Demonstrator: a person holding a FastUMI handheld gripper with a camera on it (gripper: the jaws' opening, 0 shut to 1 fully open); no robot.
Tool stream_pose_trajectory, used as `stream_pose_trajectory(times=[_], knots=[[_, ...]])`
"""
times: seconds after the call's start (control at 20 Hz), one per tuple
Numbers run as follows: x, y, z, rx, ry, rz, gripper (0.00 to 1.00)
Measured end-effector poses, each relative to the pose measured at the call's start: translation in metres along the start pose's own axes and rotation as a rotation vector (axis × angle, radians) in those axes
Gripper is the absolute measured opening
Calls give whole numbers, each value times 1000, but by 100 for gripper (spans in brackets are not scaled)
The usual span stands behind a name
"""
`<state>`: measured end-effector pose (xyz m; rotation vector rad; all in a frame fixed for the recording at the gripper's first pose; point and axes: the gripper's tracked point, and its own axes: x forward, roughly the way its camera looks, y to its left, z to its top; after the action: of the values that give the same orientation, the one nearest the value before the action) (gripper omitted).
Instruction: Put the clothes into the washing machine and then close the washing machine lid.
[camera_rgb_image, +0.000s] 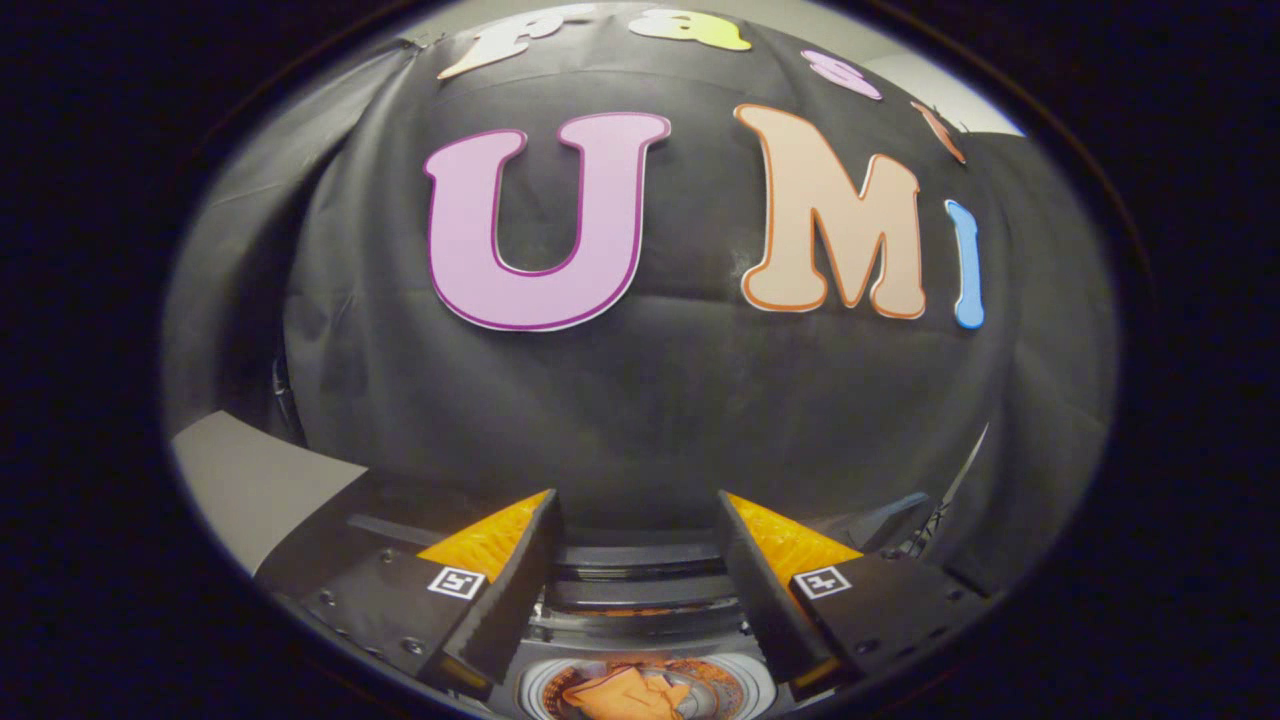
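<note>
Fingers (545, 560) of the gripper (637, 505) were held wide apart, with nothing gripped between them and a clear gap left from one tip to the other. They were raised above a small top-loading washing machine with a white round tub rim (545, 690), which was seen low down, in the gap between the two fingers and close under them. Its drum was open at the top, and a crumpled orange cloth garment (625, 692) was seen lying inside the drum, well within the rim; no part of it was seen hanging over the edge. A dark, curved, glossy lid (640, 560) was seen just beyond the drum opening, between the fingertips, raised off the opening rather than laid over it; how steeply it was tilted could not be told. A pale grey tabletop (250, 480) was seen off to the left of the fingers, its bare surface reaching back to the booth wall. A black draped cloth wall (650, 400) was seen beyond the fingers and behind the machine. A dark object was glimpsed beside the right finger, too blurred to be identified.
</note>
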<state>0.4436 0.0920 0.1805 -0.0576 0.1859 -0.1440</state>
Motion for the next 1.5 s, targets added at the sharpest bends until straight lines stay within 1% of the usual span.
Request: stream_pose_trajectory(times=[0.25, 0.6, 1.0, 1.2, 1.5], knots=[[-37, -3, -18, 5, 22, 11, 96], [-77, -6, -44, 4, 73, 30, 97], [-110, -16, -41, 8, 46, 28, 97], [-123, -26, -47, 17, 28, 27, 97], [-150, -47, -62, 34, -50, 33, 97]])
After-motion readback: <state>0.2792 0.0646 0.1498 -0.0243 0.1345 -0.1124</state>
